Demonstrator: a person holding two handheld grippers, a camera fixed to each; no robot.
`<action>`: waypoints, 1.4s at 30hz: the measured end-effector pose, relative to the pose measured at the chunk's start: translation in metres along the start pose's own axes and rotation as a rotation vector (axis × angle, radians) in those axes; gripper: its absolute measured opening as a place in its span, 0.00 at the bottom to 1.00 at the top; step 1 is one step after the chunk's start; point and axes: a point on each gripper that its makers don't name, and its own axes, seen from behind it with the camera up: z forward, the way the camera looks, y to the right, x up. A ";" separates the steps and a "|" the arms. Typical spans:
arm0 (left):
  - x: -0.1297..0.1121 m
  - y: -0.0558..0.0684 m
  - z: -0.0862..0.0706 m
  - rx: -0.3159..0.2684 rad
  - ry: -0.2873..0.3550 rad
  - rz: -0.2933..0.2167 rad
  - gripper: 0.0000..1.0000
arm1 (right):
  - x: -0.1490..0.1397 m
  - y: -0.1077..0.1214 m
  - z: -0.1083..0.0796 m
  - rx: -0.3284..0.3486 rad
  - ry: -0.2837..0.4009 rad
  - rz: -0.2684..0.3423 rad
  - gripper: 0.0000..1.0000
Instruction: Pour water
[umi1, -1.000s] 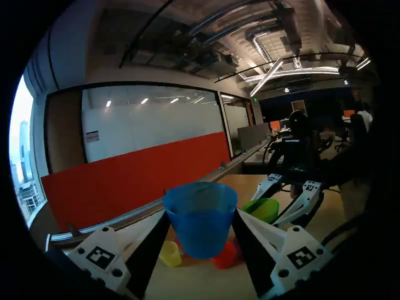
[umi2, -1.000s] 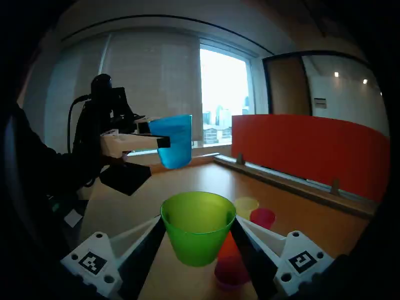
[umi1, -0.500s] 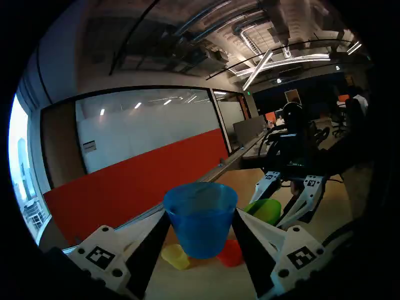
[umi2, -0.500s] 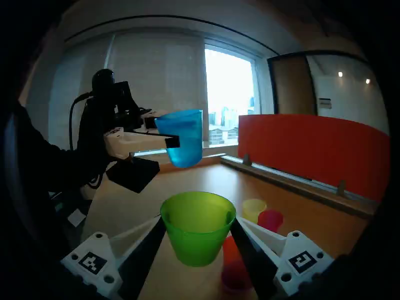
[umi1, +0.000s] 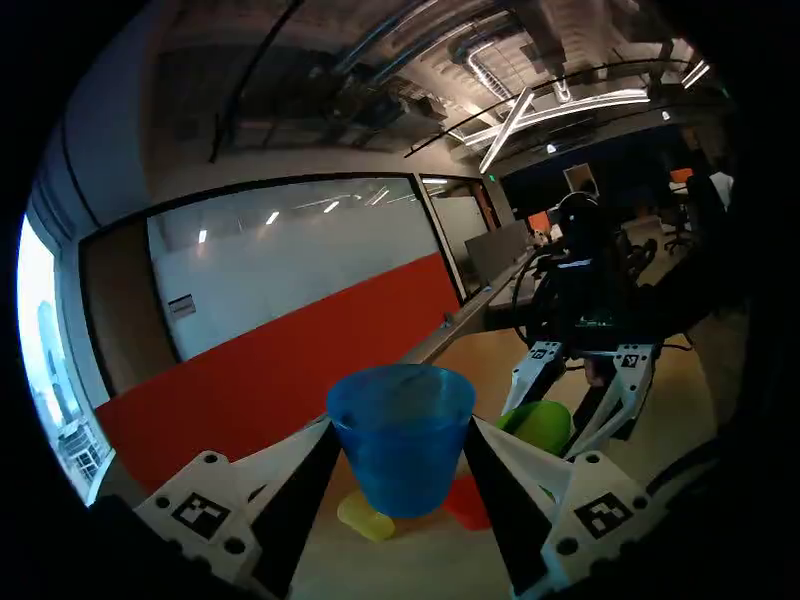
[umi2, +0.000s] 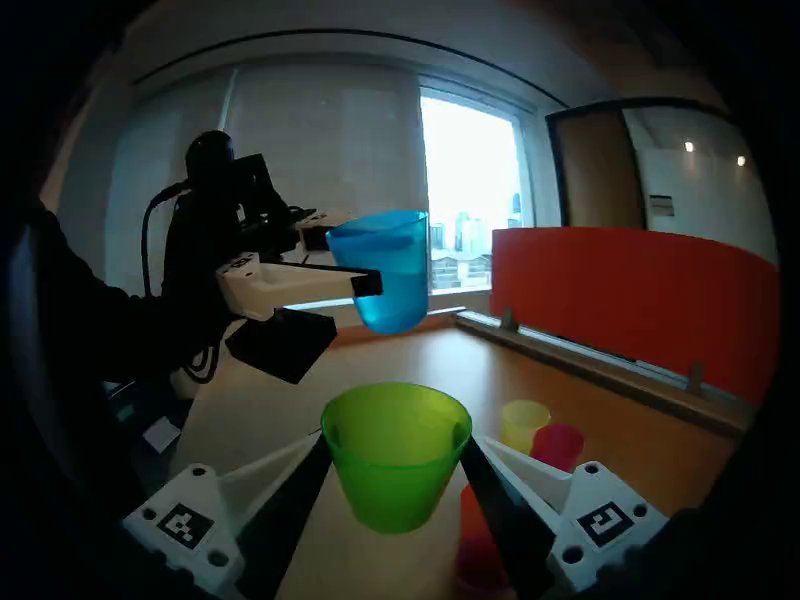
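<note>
Left gripper (umi1: 400, 432): jaws drawn in narrow on the blue cup (umi1: 402, 445), one finger against each side of its wall. In the right gripper view that cup hangs in the air above the table (umi2: 520, 370), slightly tilted, beyond the green cup (umi2: 396, 455).

Right gripper (umi2: 396, 445): jaws clamped on the green cup, upright, mouth up. The two cups are apart, not touching.

On the table, near right: yellow cup (umi2: 524, 425) just beside a pink cup (umi2: 558, 445), with an orange cup (umi2: 472, 515) nearer. Orange partition (umi2: 640, 300) along the far right edge.
</note>
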 end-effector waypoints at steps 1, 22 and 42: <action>0.000 0.000 0.000 0.000 0.000 0.006 0.83 | 0.000 0.000 0.001 0.001 0.000 0.002 0.91; -0.001 0.001 0.004 0.012 -0.028 0.171 0.82 | -0.003 -0.012 0.018 0.049 -0.010 -0.015 0.91; 0.005 0.006 0.006 0.006 -0.005 0.290 0.82 | -0.002 -0.018 0.021 0.071 -0.018 -0.014 0.91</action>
